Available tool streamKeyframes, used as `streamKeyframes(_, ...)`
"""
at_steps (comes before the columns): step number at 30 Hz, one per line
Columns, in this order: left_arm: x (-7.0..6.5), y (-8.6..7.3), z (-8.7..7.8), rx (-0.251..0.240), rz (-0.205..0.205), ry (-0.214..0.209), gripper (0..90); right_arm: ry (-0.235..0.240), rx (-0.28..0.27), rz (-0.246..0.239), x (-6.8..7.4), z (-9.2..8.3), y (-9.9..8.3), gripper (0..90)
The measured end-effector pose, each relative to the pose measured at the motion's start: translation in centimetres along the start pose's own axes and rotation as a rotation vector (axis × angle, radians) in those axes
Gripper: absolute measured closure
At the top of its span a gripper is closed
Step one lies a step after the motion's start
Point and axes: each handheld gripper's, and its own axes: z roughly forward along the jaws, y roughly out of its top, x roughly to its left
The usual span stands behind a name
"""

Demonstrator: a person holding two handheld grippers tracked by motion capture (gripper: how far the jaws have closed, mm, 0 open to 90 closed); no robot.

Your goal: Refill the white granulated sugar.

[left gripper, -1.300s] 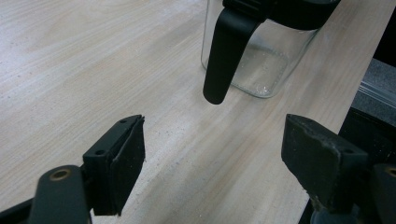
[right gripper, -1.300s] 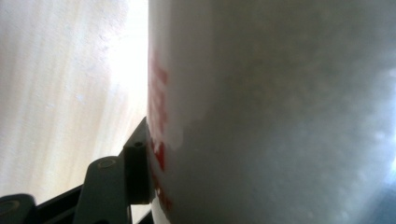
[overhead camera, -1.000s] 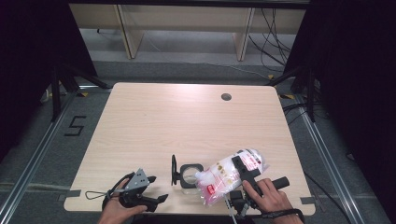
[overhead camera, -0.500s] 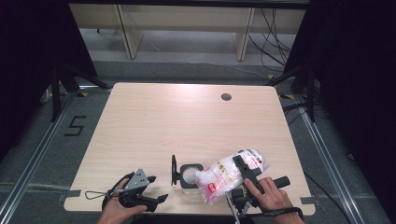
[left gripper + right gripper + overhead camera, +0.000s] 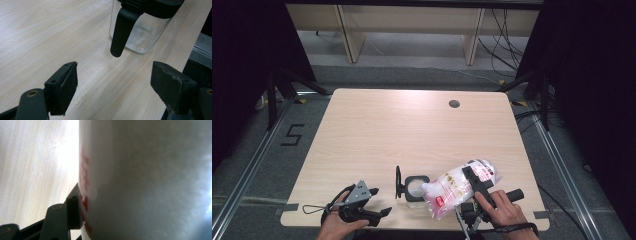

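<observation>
A clear plastic bag of white grains with red print (image 5: 451,189) lies tilted, its corner over the mouth of a small clear container (image 5: 414,189). The container's black lid (image 5: 398,181) stands flipped open on its left side. My right gripper (image 5: 473,181) is shut on the bag's body; in the right gripper view the bag (image 5: 150,180) presses against the left pad (image 5: 74,210). My left gripper (image 5: 381,213) rests open near the front edge, left of the container. In the left gripper view the container (image 5: 142,37) and its hanging black latch (image 5: 122,27) lie ahead of the open left gripper (image 5: 113,86).
The light wooden table (image 5: 412,130) has a round cable hole (image 5: 454,104) at its far right. Both hands sit at the table's front edge. Dark floor and shelving legs lie beyond the far edge.
</observation>
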Motion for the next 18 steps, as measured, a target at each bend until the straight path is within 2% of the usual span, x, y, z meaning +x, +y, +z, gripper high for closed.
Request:
streamKeyframes(1,0.01,-0.06,0.03,-0.003,0.002,0.005,21.4,-0.005,-0.005,-0.032,-0.22,0.02,0.04,40.7)
streamKeyframes(2,-0.17,-0.11,0.11,-0.010,-0.025,0.006,21.4,0.005,0.003,-0.036,-0.27,-0.04,0.07,40.7)
streamKeyframes(4,-0.13,-0.10,0.19,-0.014,-0.003,0.008,21.4,-0.001,0.001,-0.010,0.08,0.01,-0.02,40.7)
streamKeyframes(5,-0.29,-0.16,0.36,-0.034,-0.023,0.003,21.4,-0.004,-0.002,-0.015,0.01,0.04,-0.01,40.7)
streamKeyframes(7,-0.33,-0.17,0.33,-0.023,-0.028,0.004,21.4,0.006,-0.007,-0.063,-0.34,0.07,0.06,40.7)
streamKeyframes(8,-0.39,-0.19,0.38,-0.032,-0.037,0.006,21.4,0.011,0.000,-0.044,-0.21,0.04,0.03,40.7)
streamKeyframes(9,-0.17,-0.13,0.30,-0.020,-0.010,0.010,21.4,0.030,0.021,-0.021,-0.13,-0.11,0.05,40.6)
streamKeyframes(11,-0.15,-0.13,0.20,-0.017,-0.014,0.018,21.4,0.004,-0.010,-0.037,-0.19,0.11,-0.02,40.7)
streamKeyframes(12,-0.10,-0.09,0.13,-0.005,-0.020,0.020,21.4,0.016,0.006,0.007,0.13,0.00,-0.09,40.7)
streamKeyframes(13,-0.03,-0.04,0.03,0.003,-0.009,0.022,21.4,0.015,0.008,0.006,0.05,-0.03,-0.05,40.7)
streamKeyframes(14,0.11,-0.03,0.05,0.000,0.006,0.023,21.4,0.015,0.013,0.044,0.27,-0.07,-0.11,40.7)
streamKeyframes(15,0.05,-0.11,0.17,-0.021,-0.004,0.025,21.4,0.004,-0.010,-0.023,-0.21,0.07,-0.11,40.7)
streamKeyframes(16,-0.02,-0.09,0.20,-0.028,-0.019,0.022,21.4,0.011,-0.009,-0.046,-0.38,0.04,-0.10,40.7)
streamKeyframes(17,0.20,-0.07,0.03,-0.007,0.007,0.023,21.4,-0.001,-0.011,-0.026,-0.22,0.07,-0.17,40.7)
streamKeyframes(18,-0.02,-0.11,0.16,-0.022,-0.037,0.025,21.4,0.007,-0.004,0.012,-0.03,0.02,-0.17,40.7)
